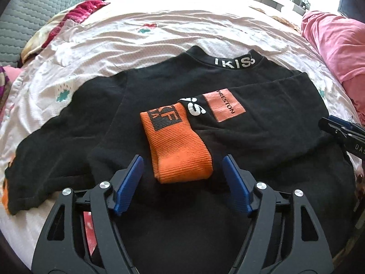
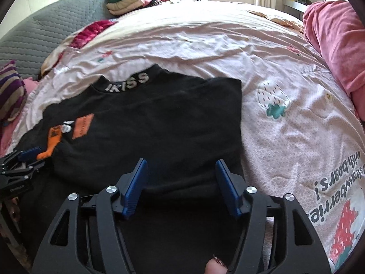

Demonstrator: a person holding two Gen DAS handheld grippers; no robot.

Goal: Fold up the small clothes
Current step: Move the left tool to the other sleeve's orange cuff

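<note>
A black sweater (image 1: 159, 86) with "IKISS" on its collar lies flat on the bed. Its right sleeve is folded across the chest, ending in an orange ribbed cuff (image 1: 180, 146) beside an orange patch (image 1: 224, 107). My left gripper (image 1: 182, 161) stands open, its blue pads on either side of the cuff's near end and not pressing on it. My right gripper (image 2: 181, 162) is open over the sweater's folded right side (image 2: 173, 123), with only black cloth below it. Each gripper shows at the edge of the other's view: the right gripper (image 1: 342, 132) and the left gripper (image 2: 22, 159).
The bed has a pale pink strawberry-print sheet (image 2: 273, 118). A pink blanket (image 1: 335, 43) is heaped at the right. A grey quilted cushion (image 2: 45, 34) and a stack of folded clothes (image 2: 127, 0) sit at the back left. The sweater's other sleeve (image 1: 45, 141) spreads out to the left.
</note>
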